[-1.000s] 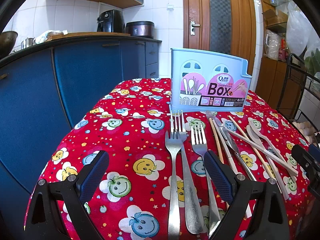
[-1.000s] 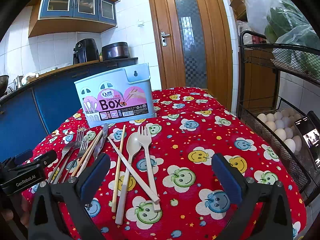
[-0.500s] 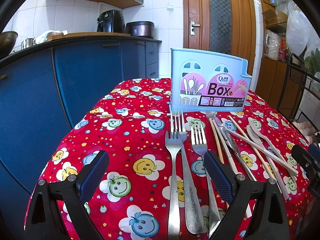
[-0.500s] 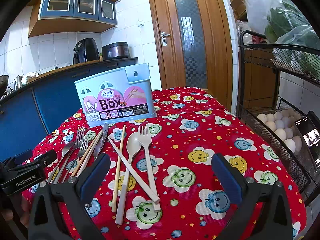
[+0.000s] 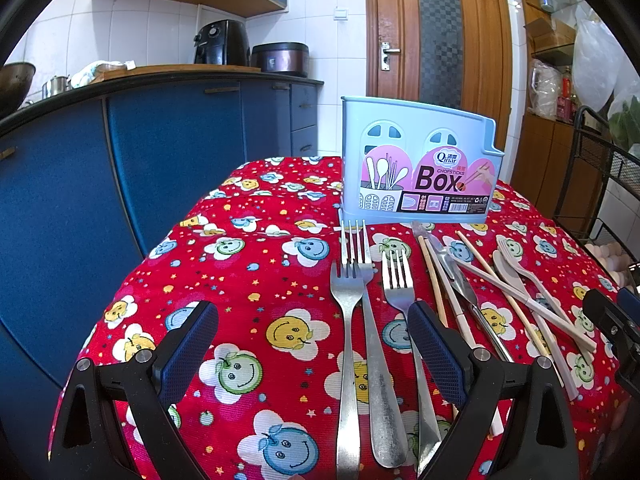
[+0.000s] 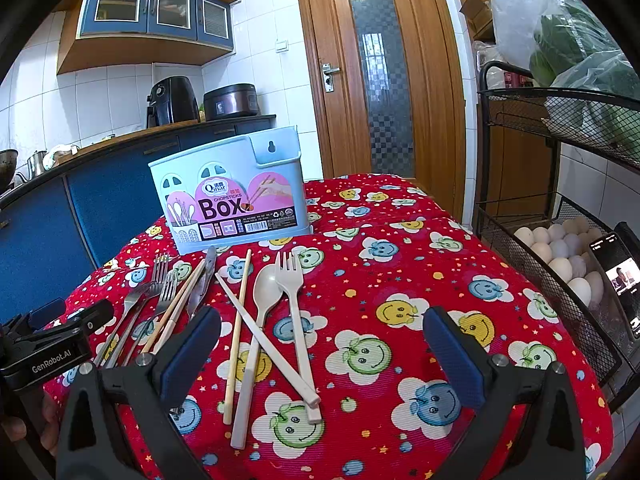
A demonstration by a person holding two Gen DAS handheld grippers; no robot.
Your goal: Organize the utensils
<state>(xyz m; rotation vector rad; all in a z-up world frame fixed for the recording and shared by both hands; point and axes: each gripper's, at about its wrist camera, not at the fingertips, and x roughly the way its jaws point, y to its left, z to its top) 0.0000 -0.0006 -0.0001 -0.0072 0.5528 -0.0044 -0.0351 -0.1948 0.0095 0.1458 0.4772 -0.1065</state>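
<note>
Nothing moved: three metal forks, one chopstick box.

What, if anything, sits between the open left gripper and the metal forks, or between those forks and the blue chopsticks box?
Nothing visible does. The left gripper hangs open just above the metal forks, with only tablecloth around them. The chopsticks box stands upright just beyond the fork tines, and no object lies in that gap. The other utensils lie off to the right.
</note>
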